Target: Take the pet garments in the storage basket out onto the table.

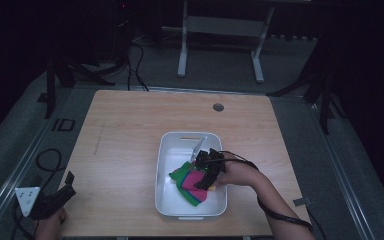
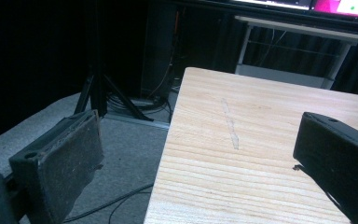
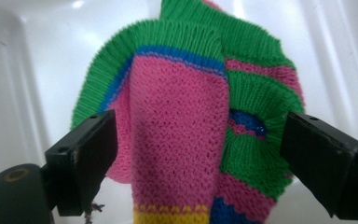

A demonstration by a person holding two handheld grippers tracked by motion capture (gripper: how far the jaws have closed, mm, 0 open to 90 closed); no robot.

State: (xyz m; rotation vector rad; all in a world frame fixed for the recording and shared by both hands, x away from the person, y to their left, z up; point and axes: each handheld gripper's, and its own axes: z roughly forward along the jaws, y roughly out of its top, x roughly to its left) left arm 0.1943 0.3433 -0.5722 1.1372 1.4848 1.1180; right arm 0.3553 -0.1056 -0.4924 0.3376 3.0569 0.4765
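A: Item 1?
B: Knitted cloth (image 1: 192,185), pink w/ green ribbed edges, blue and yellow stripes. Lies crumpled in the white tub (image 1: 166,165), toward its near half.

A: Tub location?
B: On the wooden table (image 1: 125,150), right of centre, long side running away from the person.

A: Right gripper (image 1: 206,176)?
B: Inside the tub, over the cloth, held by the right hand (image 1: 235,175). In the right gripper view its jaws stand wide apart, one either side of the pink panel (image 3: 177,140); nothing pinched between them (whether the tips touch the knit, can't tell).

A: Left gripper (image 1: 55,197)?
B: At the near left corner of the table, well apart from the tub. Left gripper view: jaws spread wide, nothing held, bare wood betw. them, grey floor (image 2: 126,140) under the left jaw.

A: Misc.?
B: Round grommet (image 1: 218,107) near table's far edge; white frame legs (image 1: 182,55) on the floor beyond.
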